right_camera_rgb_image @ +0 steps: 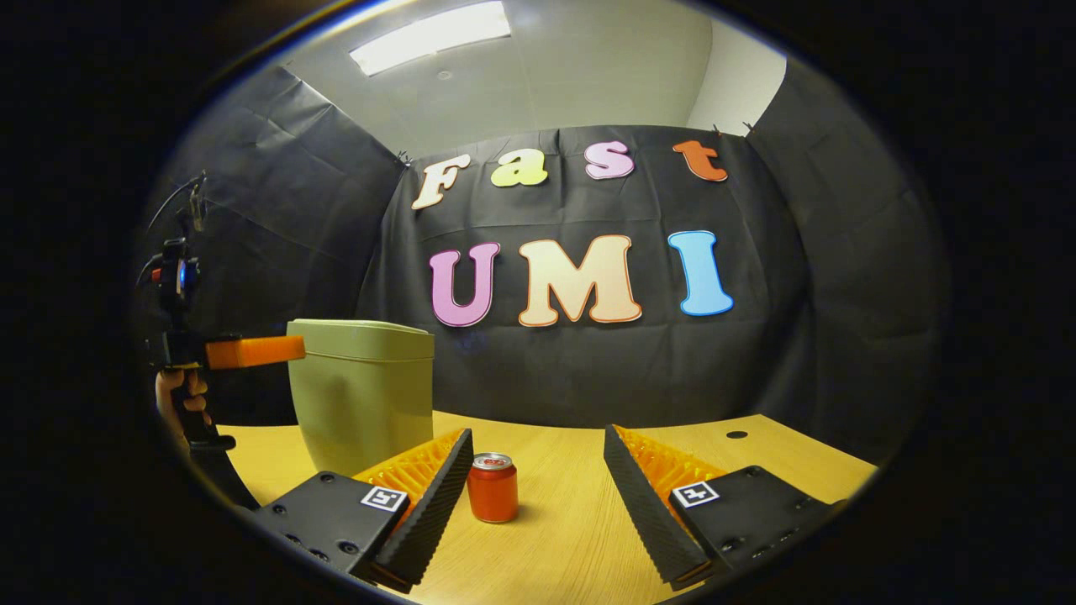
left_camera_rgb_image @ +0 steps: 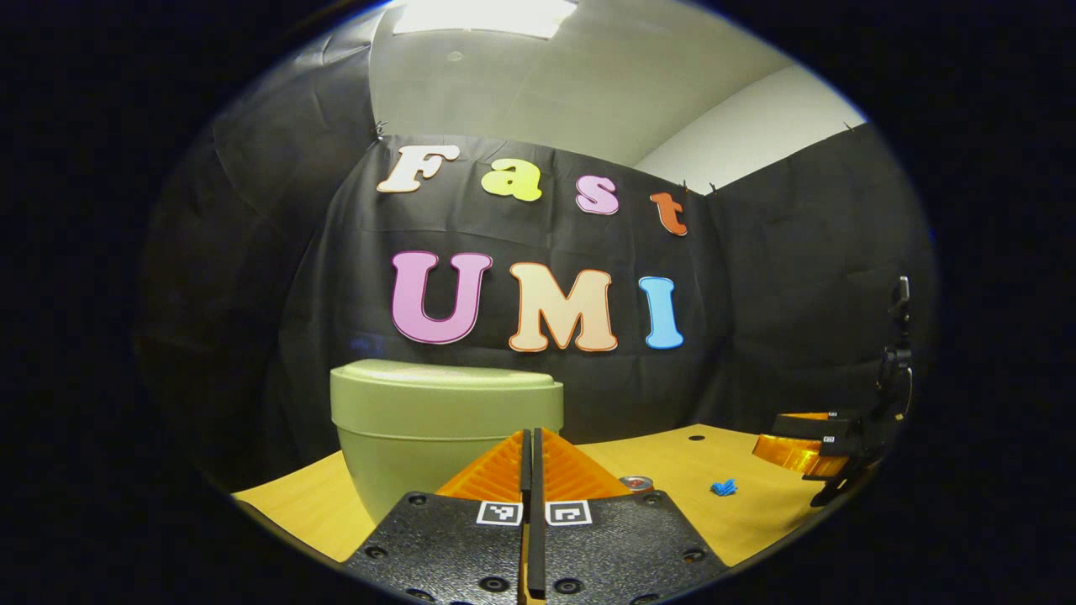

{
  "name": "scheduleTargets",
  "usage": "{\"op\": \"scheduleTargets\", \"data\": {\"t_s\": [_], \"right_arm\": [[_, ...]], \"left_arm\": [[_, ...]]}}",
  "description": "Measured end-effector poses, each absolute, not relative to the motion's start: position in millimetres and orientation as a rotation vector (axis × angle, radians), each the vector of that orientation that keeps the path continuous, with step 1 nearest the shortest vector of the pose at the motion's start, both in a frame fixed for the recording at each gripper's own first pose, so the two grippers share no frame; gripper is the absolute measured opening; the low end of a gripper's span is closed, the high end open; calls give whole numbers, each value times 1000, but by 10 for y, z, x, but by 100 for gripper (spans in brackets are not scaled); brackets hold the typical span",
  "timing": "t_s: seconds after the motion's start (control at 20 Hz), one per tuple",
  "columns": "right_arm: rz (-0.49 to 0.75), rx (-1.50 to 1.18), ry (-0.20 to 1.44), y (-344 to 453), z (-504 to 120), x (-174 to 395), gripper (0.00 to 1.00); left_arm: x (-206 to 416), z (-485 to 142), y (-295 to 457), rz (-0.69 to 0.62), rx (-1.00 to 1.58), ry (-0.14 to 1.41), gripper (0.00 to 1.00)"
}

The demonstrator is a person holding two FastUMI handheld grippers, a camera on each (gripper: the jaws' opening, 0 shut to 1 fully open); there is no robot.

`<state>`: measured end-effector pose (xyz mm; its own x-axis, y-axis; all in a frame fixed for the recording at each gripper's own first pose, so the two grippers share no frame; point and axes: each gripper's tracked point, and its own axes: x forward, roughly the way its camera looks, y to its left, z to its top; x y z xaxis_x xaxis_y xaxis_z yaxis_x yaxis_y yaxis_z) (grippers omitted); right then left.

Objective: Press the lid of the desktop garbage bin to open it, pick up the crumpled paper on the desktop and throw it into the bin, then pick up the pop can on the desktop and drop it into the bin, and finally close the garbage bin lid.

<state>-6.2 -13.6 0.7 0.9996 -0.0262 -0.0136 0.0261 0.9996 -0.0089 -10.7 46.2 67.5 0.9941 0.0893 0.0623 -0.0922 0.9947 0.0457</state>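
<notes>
Standing on the wooden desk (right_camera_rgb_image: 572, 521): closed bin (right_camera_rgb_image: 363, 395), can (right_camera_rgb_image: 493, 488); left tool (left_camera_rgb_image: 531, 439) clenched, right tool (right_camera_rgb_image: 538, 445) released.

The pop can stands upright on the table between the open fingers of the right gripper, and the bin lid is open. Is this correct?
One thing is wrong: the lid is closed, sitting flat on the bin, as the right gripper view shows. The rest holds: the pop can stands upright on the table between the open fingers of the right gripper.

bin (right_camera_rgb_image: 363, 395): stands closed on the desk's (right_camera_rgb_image: 572, 512) left, blocking there
pop can (right_camera_rgb_image: 493, 487): upright mid-desk, open desktop all round it
desk's right edge: open
</notes>
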Motion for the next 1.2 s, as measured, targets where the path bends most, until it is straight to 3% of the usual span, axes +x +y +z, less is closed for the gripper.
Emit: {"op": "scheduleTargets", "data": {"t_s": [0.45,0.75,1.2], "right_arm": [[1,-20,41,-56,-39,-70,98],[11,-49,26,-20,14,-80,98],[-6,-26,25,-108,31,-103,97]], "left_arm": [[151,1223,837,185,89,-73,0],[363,1080,1215,269,88,2,0],[411,941,1235,266,82,56,0]]}}
